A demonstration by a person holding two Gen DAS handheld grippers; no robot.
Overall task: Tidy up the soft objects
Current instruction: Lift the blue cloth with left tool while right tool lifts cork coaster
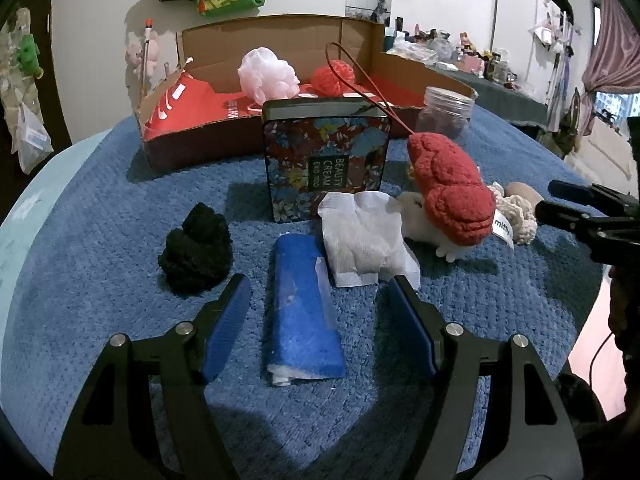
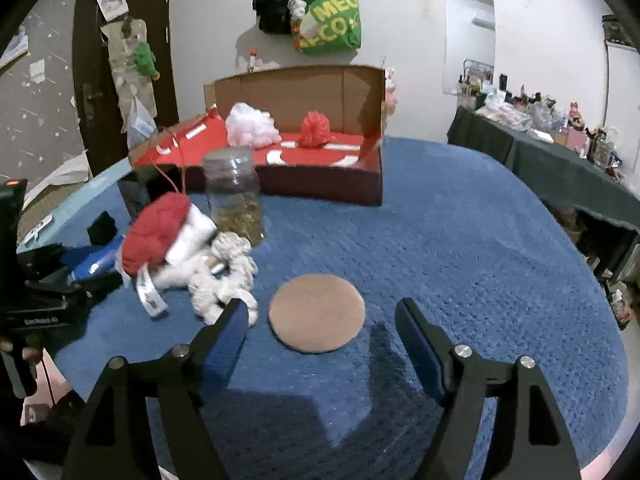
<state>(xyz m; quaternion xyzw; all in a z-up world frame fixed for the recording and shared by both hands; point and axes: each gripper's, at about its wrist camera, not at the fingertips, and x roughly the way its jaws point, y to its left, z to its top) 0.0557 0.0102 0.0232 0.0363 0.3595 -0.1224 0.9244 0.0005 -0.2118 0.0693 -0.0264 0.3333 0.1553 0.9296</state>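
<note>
My left gripper (image 1: 320,292) is open, its fingers on either side of a rolled blue cloth (image 1: 302,316) lying on the blue mat. A black knit ball (image 1: 196,252) lies left of it, a white gauze sachet (image 1: 364,236) right of it. A white plush with a red cap (image 1: 448,188) and a cream knitted piece (image 1: 516,212) lie further right. My right gripper (image 2: 320,318) is open above a round tan pad (image 2: 317,312). The plush (image 2: 160,232) and cream knit (image 2: 224,276) lie to its left. A cardboard box (image 2: 280,184) holds a pink puff (image 2: 252,124) and a red puff (image 2: 316,128).
A floral tin (image 1: 326,164) stands upright in front of the box (image 1: 200,144). A clear jar (image 2: 234,196) stands beside the plush; it also shows in the left wrist view (image 1: 444,116). The right gripper shows at the right edge of the left wrist view (image 1: 592,220). A cluttered side table (image 2: 560,148) stands at right.
</note>
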